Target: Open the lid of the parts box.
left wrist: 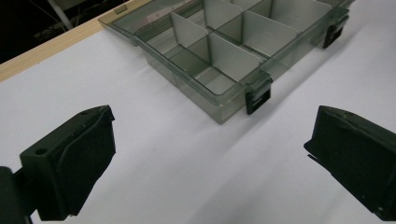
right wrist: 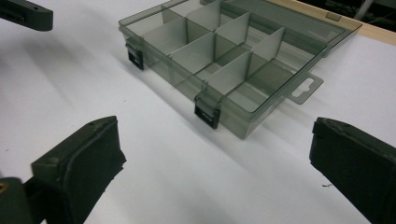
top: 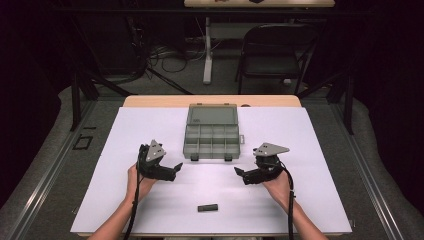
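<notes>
Both tools stand with their jaws spread wide and nothing between them. The left tool (top: 176, 169) hovers low over the white-covered surface (top: 125, 200), and the right tool (top: 240, 173) mirrors it, the two pointing inward toward each other.

The translucent grey plastic compartment box (top: 211, 142), its lid thrown back flat and its divided cells apparently empty, lies just ahead of both tools, between them and slightly beyond their tips. Its two black front latches (left wrist: 258, 97) face the tools: in the left gripper view the nearer latch sits just ahead between the jaws, and in the right gripper view the nearest one (right wrist: 207, 111) likewise. A small black rectangular block (top: 208, 207) lies behind both tools, nearer the person, well apart from the box.

Risks, as I judge them: the box is light and sits on a smooth sheet, so a one-sided push from either tool would likely slide or spin it rather than grip it. The thin clear walls could flex or slip from the pads. The hanging latches may snag a jaw. Reaching back for the block, a trailing cable could drag it.
</notes>
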Demonstrator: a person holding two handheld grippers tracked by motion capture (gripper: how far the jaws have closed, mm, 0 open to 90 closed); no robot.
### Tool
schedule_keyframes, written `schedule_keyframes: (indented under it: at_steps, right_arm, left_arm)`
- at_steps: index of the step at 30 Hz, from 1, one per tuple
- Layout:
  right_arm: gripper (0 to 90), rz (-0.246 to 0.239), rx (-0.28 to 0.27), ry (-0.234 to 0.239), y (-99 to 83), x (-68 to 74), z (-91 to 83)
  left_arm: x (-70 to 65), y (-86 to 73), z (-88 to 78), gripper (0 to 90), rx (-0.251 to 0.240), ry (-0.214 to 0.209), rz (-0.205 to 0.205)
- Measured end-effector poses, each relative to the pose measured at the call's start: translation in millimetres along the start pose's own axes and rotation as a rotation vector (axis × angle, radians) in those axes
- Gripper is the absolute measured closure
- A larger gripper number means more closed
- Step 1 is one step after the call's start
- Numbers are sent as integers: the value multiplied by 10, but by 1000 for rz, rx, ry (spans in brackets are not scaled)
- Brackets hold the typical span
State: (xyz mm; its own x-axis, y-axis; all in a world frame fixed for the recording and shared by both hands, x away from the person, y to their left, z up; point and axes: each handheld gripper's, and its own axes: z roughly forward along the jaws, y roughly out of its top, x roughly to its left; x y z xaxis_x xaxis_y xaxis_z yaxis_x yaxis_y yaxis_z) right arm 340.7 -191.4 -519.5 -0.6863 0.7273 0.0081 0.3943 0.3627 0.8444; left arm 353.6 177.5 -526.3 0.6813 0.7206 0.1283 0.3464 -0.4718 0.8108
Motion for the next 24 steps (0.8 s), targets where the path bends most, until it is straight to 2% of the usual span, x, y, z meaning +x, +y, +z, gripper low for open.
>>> schedule_keyframes:
  at_steps: [7, 10, 13, 17, 21, 24]
  right_arm:
    - [0, -7, -5, 18, -90, 107, -97]
    - [0, -31, -7, 19, -124, 150, -123]
    - [0, -26, -12, 20, -154, 179, -154]
    - [0, -44, -15, 14, -198, 190, -201]
    - [0, -32, -14, 9, -224, 158, -214]
    - [0, -33, -22, 9, -223, 152, -212]
  left_arm:
    - [-89, -32, -107, 0, -4, -20, -1]
    - [-119, -41, -144, 0, -4, -29, 2]
    - [-160, -53, -180, 0, -4, -35, 0]
    - [-219, -71, -223, 0, 0, -49, 1]
    - [-271, -71, -248, 0, 5, -49, 17]
    - [-290, -59, -253, 0, -2, -64, 16]
